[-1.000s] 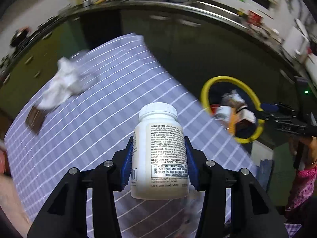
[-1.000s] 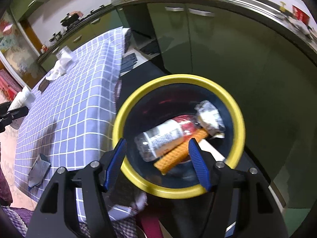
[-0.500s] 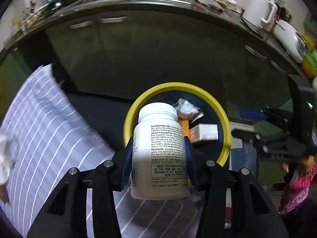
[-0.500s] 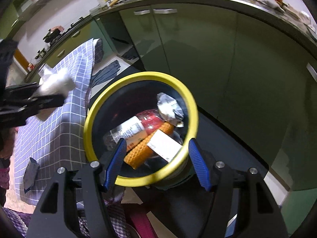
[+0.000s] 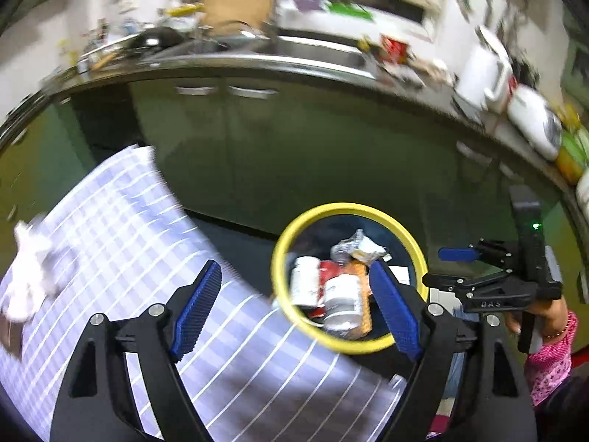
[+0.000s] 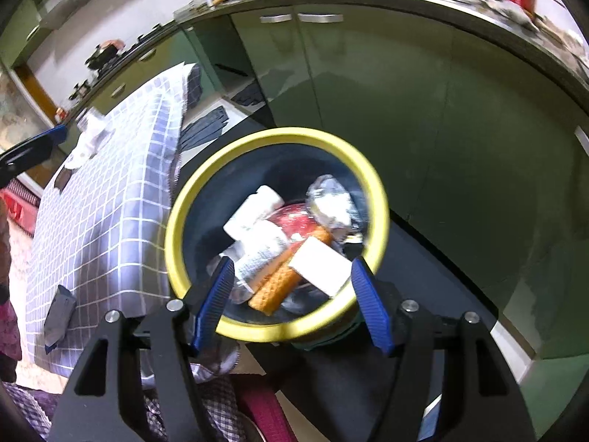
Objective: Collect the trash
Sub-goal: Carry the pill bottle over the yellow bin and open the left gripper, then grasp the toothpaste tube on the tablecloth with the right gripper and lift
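Observation:
A dark bin with a yellow rim point(image 5: 405, 226) point(image 6: 379, 199) stands on the floor beside the table. A white pill bottle point(image 5: 304, 284) point(image 6: 254, 210) lies inside it among a clear plastic bottle point(image 6: 259, 254), an orange wafer pack point(image 6: 274, 289), a white box point(image 6: 318, 265) and a crumpled foil wrapper point(image 6: 329, 202). My left gripper point(image 5: 298, 309) is open and empty above the table edge next to the bin. My right gripper point(image 6: 292, 304) is open and empty just above the bin's near rim; it also shows in the left wrist view point(image 5: 478, 270).
A crumpled white tissue point(image 5: 31, 272) point(image 6: 90, 136) lies on the checked tablecloth point(image 5: 147, 258) point(image 6: 110, 213), with a dark wrapper point(image 6: 59, 311) near the table's edge. Green kitchen cabinets point(image 6: 386, 92) and a cluttered counter point(image 5: 294, 55) stand behind the bin.
My left gripper has opened and the white pill bottle has dropped into the bin. The left gripper has drawn back over the table edge. The right gripper has stayed open over the bin.

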Demonstrator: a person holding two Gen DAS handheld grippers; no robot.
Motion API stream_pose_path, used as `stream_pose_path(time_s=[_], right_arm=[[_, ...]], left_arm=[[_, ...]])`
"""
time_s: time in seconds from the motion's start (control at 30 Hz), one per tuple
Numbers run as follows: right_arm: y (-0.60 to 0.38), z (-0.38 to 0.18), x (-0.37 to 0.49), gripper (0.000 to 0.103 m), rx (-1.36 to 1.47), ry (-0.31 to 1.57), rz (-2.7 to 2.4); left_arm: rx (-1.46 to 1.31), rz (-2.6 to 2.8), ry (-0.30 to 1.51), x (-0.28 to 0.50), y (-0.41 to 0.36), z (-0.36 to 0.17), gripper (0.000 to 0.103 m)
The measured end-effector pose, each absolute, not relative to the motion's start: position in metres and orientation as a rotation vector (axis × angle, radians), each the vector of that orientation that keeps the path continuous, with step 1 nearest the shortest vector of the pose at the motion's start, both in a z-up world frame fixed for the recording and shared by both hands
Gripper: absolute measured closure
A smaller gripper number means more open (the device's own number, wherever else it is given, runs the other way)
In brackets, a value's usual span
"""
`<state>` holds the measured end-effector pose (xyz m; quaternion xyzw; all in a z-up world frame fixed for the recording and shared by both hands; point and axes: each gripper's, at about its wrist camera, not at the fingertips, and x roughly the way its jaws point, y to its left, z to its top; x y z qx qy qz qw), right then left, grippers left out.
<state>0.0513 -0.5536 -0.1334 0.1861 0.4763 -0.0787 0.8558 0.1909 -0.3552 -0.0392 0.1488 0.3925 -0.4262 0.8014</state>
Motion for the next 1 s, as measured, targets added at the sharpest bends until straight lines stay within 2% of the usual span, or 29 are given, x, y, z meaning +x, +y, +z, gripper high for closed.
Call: stream_pose_path(time_s=[0.2,0.6,0.8,1.0], right_arm=[[-0.52,-0.123,0.068,0.04,0.325,1.015,-0.113],[-0.431,-0.109,0.116,0.04,0.16,1.081,0.044],[-0.36,-0.094,0.133,0.04,-0.001,1.119,0.311],[-0.286,-0.085,0.125,0.04,-0.422,1.15,0.611]], left_arm=[[0.198,-0.724,0.806,0.204,-0.244,-0.044,0.019],[-0.041,-0.217,0.861,0.246,-0.001,-0.111,0.018],[-0.097,-0.083,0.846,0.256,0.062,-0.128,0.018],[-0.118,-0.083,0.859,0.25,0.071,-0.131,0.018]])
